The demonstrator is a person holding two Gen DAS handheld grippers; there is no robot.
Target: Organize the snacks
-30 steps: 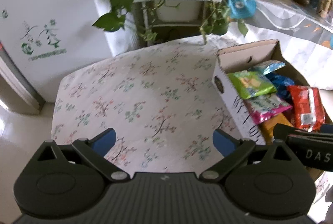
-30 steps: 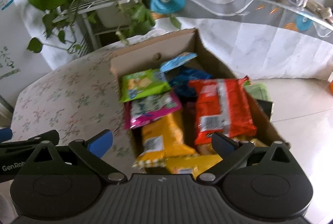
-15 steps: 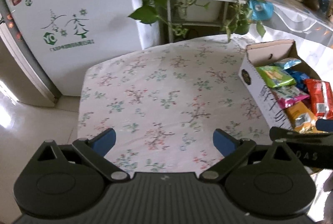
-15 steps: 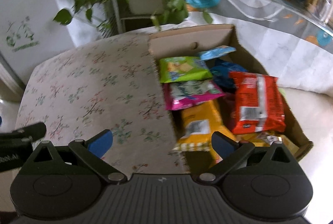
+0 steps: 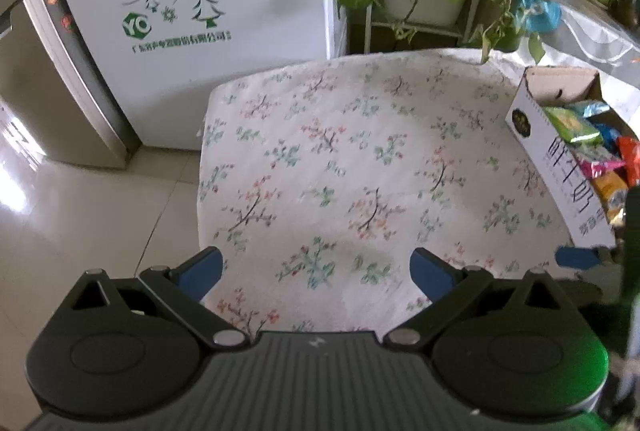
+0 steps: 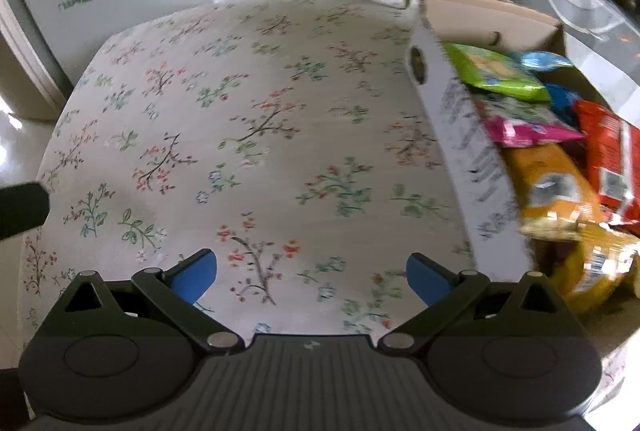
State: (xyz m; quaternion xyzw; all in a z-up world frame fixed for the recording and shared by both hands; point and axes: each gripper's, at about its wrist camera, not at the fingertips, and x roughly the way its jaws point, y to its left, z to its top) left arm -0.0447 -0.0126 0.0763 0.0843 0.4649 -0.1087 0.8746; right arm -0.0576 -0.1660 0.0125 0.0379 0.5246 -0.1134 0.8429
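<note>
Left wrist view: the left gripper (image 5: 316,271) is spread wide w/ nothing between its blue fingers, above the floral tablecloth (image 5: 340,159). The cardboard box (image 5: 560,187) stands at the table's right edge, w/ snack packets inside.

Right wrist view: the right gripper (image 6: 312,277) is also wide apart and empty, over the cloth. The box is at right; in it lie a green packet (image 6: 496,75), a pink packet (image 6: 524,131), an orange packet (image 6: 556,187) and a red packet (image 6: 612,167).
</note>
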